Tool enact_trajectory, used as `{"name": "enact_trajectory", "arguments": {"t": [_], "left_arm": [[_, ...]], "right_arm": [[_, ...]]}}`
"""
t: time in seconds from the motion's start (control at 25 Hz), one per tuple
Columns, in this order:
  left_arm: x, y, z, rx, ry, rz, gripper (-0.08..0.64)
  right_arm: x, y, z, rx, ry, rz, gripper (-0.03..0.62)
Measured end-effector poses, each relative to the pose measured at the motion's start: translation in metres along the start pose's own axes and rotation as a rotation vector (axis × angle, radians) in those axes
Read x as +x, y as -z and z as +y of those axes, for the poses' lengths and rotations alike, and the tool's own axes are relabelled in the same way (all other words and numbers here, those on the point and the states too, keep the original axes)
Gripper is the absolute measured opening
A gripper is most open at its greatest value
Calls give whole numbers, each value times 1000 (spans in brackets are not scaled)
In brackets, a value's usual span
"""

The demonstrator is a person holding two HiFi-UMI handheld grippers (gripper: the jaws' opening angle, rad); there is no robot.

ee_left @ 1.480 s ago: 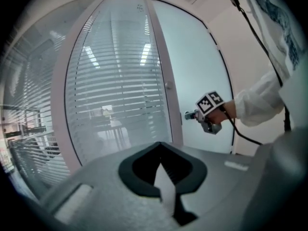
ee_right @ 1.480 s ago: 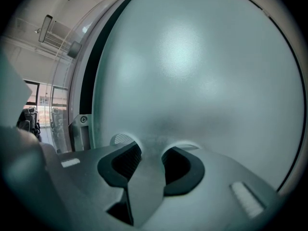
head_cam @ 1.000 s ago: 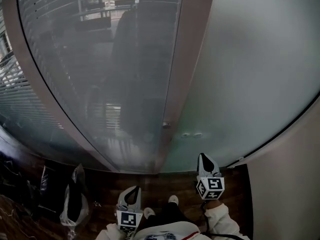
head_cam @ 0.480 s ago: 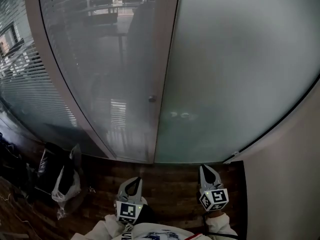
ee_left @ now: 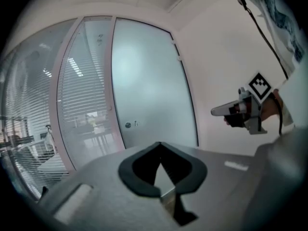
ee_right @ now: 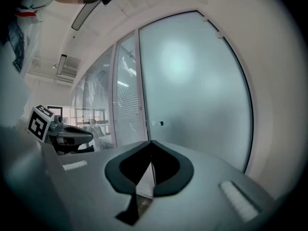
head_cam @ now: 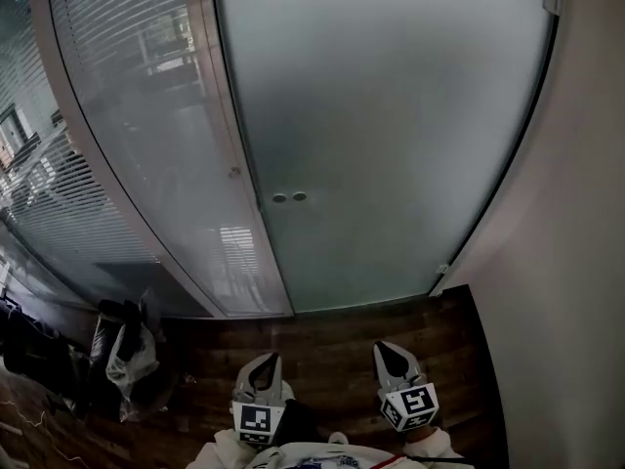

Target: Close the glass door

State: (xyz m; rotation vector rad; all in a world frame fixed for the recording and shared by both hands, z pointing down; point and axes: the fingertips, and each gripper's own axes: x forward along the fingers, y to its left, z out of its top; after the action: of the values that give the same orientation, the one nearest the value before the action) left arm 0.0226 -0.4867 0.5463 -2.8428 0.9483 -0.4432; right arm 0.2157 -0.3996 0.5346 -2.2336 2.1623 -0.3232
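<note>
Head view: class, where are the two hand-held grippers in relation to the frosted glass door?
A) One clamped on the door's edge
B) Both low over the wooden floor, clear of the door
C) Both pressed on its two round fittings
B: the left hand-held gripper and the right hand-held gripper hang over the wooden floor, short of the frosted glass door.

**Legible text, numerals, brands, signs:** none can be read in any view.

**Coded markings:**
- A black-and-white square pattern is borne on the cube of the left gripper (head_cam: pixel 265 363), near left in the head view.
- A like pattern is borne on the cube of the right gripper (head_cam: pixel 387 351), near right.
- Both patterns are made of blocks only; no letters or figures are formed.

**Glass door** (head_cam: pixel 391 135), far centre: frosted, and no lettering can be read on it.
</note>
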Motion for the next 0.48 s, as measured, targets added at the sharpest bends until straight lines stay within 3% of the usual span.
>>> {"name": "enact_trajectory", "arguments": {"t": [0.48], "left_arm": [[-58,-24,-54,22,-28,-7,2]], "right_arm": [[-67,-6,31,28,-65,-32,8]]}}
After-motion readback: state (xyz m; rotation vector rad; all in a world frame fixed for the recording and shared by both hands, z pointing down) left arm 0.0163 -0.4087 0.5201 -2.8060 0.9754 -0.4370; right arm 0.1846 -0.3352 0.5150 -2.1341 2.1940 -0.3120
